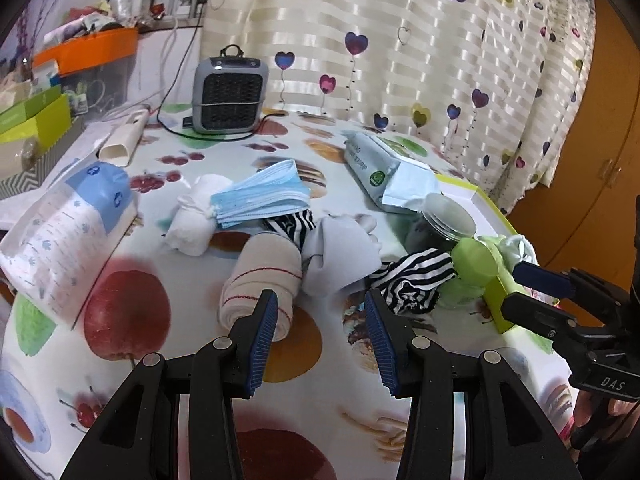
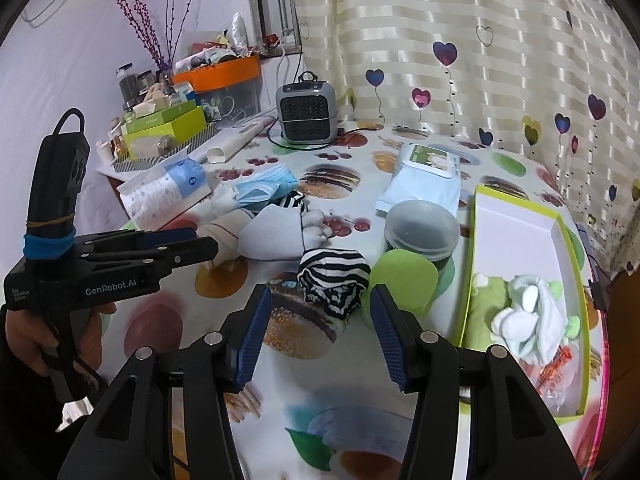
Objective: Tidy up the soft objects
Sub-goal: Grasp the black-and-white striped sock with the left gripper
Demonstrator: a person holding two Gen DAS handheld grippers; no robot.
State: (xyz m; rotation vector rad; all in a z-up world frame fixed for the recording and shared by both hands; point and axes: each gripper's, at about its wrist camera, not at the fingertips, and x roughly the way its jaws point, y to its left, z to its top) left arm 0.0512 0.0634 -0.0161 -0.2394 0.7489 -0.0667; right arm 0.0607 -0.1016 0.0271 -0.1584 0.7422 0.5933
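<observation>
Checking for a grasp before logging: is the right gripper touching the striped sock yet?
Apart. The right wrist view shows the right gripper open, with bare tablecloth between its pads and the striped sock just beyond them.

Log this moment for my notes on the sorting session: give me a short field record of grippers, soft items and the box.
left gripper: open, empty, above the beige rolled bandage
right gripper: open, empty, in front of the striped sock
box: lime-edged, open, at the table's right side; holds green and white soft items
still on table: blue face masks, white sock, white cloth roll
</observation>
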